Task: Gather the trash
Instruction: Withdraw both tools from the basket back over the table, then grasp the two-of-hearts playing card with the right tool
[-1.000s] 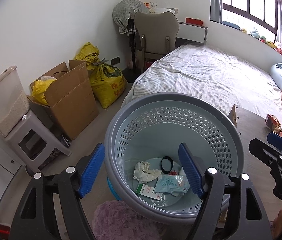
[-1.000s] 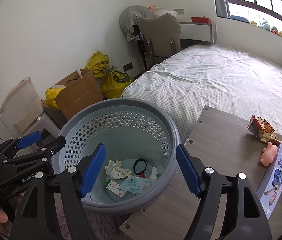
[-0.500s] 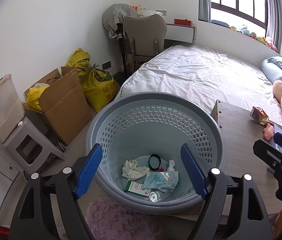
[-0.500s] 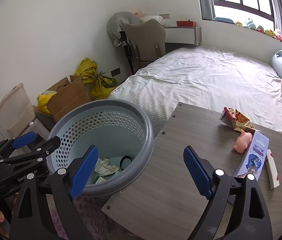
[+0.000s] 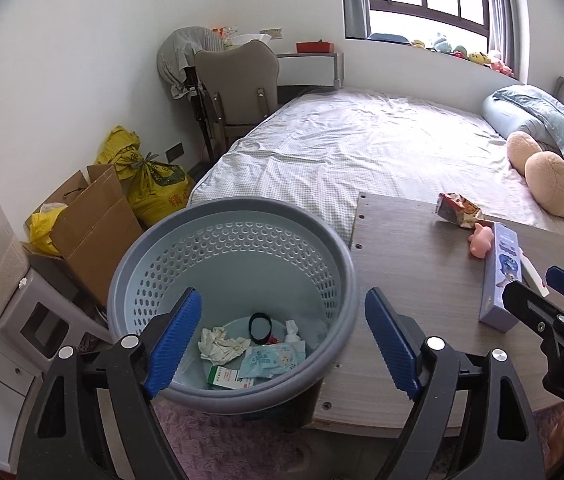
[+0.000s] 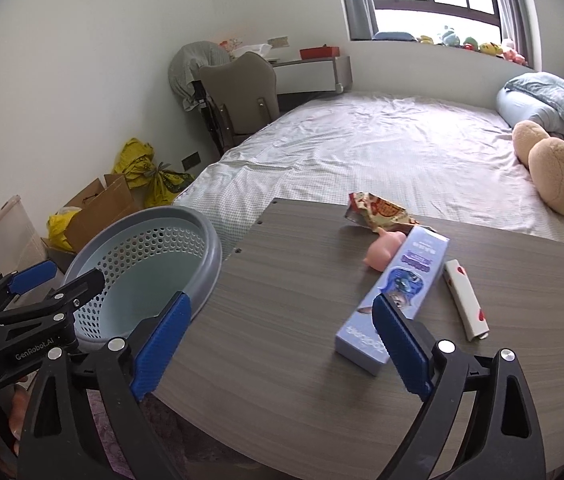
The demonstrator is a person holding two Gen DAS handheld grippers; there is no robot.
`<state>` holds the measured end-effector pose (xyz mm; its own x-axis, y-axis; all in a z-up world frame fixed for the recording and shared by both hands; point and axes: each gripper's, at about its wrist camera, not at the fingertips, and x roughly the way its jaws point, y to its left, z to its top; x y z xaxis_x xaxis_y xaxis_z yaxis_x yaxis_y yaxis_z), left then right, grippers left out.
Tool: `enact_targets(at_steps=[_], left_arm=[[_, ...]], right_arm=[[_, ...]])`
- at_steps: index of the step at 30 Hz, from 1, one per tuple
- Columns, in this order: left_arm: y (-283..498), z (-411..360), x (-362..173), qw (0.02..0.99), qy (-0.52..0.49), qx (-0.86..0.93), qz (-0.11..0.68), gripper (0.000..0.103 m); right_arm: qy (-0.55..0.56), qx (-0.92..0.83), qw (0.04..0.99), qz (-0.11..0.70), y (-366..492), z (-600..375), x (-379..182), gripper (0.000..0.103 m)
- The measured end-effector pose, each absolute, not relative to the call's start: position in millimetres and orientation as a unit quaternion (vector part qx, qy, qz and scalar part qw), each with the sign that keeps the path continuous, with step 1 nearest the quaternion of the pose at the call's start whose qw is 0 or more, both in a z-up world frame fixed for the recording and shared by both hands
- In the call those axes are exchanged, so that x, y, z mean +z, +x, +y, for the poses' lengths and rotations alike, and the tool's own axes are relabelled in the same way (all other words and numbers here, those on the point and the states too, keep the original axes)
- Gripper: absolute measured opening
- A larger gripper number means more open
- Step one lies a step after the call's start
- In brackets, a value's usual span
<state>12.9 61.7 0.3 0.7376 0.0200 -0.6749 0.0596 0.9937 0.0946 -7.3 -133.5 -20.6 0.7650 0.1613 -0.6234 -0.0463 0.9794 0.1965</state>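
Both grippers, left gripper [image 5: 283, 334] marked "GenRobot.AI" and right gripper [image 6: 279, 338], have just spread wide, empty.

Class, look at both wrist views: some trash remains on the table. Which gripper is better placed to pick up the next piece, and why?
Right. The right gripper hangs open and empty over the table, with the blue box beside its fingertip. The left gripper, also open, faces the basket, away from those items.
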Motion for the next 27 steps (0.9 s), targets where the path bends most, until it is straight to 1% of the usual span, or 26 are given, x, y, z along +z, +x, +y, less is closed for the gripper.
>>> enact_targets(at_steps=[15, 21, 27], left_arm=[[1, -41, -13, 0.916, 0.111, -0.090, 0.374, 0.080], [13, -74, -27, 0.906, 0.131, -0.109, 0.387, 0.080], [32, -98, -37, 0.901, 0.141, -0.121, 0.392, 0.080]], right_arm=[[0.143, -0.043, 0.929, 0.339, -51, -248, -48, 0.091], [0.161, -0.064, 0.919, 0.353, -48, -277, -64, 0.091], [0.163, -0.063, 0.913, 0.368, -29, -284, -77, 0.091]])
